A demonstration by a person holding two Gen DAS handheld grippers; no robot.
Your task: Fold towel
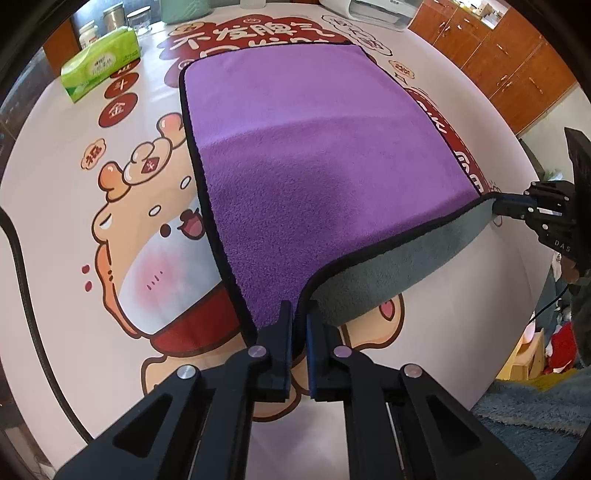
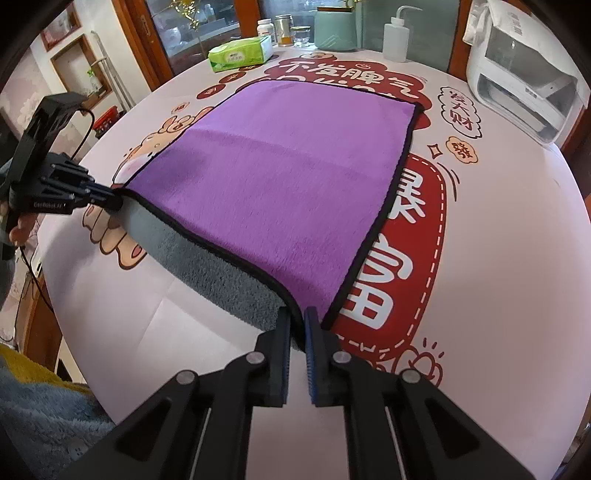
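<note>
A purple towel (image 1: 314, 147) with a black hem and grey underside lies spread on the printed table; it also shows in the right wrist view (image 2: 280, 177). Its near edge is lifted off the table, showing the grey side (image 1: 399, 273). My left gripper (image 1: 300, 317) is shut on the towel's near left corner; it appears at the left of the right wrist view (image 2: 110, 199). My right gripper (image 2: 296, 321) is shut on the near right corner; it appears at the right of the left wrist view (image 1: 498, 206).
The round table (image 1: 66, 221) has a cartoon cloth. At the far edge stand a green tissue pack (image 2: 240, 53), jars (image 2: 284, 29), a squeeze bottle (image 2: 397, 35), a teal container (image 2: 334, 29) and a white appliance (image 2: 524, 77). Wooden cabinets (image 1: 498, 55) stand behind.
</note>
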